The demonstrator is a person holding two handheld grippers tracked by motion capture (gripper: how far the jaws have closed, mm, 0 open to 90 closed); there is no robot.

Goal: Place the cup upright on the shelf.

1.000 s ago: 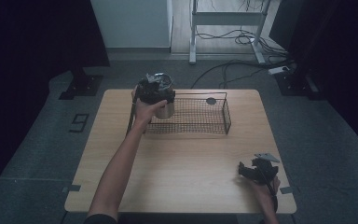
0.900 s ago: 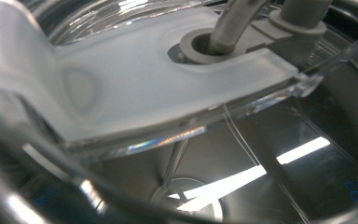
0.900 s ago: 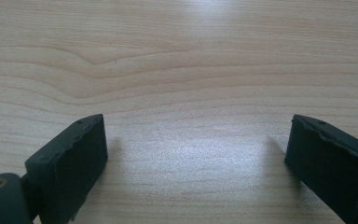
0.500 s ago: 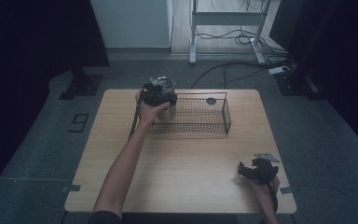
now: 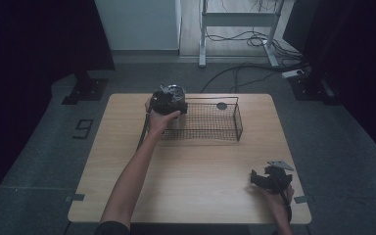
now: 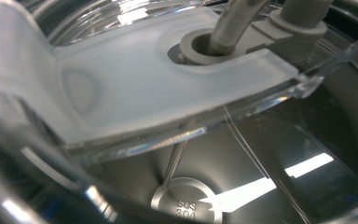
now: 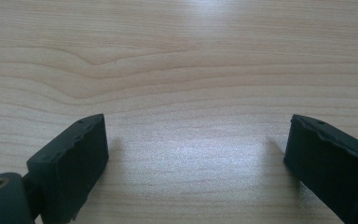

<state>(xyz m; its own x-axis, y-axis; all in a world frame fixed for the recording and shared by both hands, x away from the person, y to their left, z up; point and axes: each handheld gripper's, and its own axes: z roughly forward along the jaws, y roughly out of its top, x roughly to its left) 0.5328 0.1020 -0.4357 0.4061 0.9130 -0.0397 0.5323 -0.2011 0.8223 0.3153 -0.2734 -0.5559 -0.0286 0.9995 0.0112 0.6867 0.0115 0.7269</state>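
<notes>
Arm: person's left forearm point(image 5: 127, 181) runs up from bottom edge to far-left part of table.
L gripper point(image 5: 169, 101): held over left end of basket, at far side of table. Jaw state: can't tell, hand + body hide them in high view, and the cup sits too close in left gripper view.
Cup point(image 6: 242, 177): steel inside, clear lid, seen close-up in left gripper view; base stamped "SUS 304". In high view just a grey rim point(image 5: 174, 89) peeking behind L gripper, at basket's left end. Held or just under gripper: can't tell.
Lid flap point(image 6: 135, 88): frosted, lies across top of cup, hole near its right end.
Straw point(image 6: 230, 23): grey tube through that hole, tilted.
Basket point(image 5: 215, 134): black wire, long side across table, far half of table.
Disc point(image 5: 222, 105): small dark round thing near basket's far-right corner; in or behind it, can't tell.
Table point(image 5: 196, 166): light wood.
R gripper point(image 5: 270, 178): near right corner of table, well apart from basket. Jaws wide apart, nothing between, low over bare wood point(image 7: 191, 93).
</notes>
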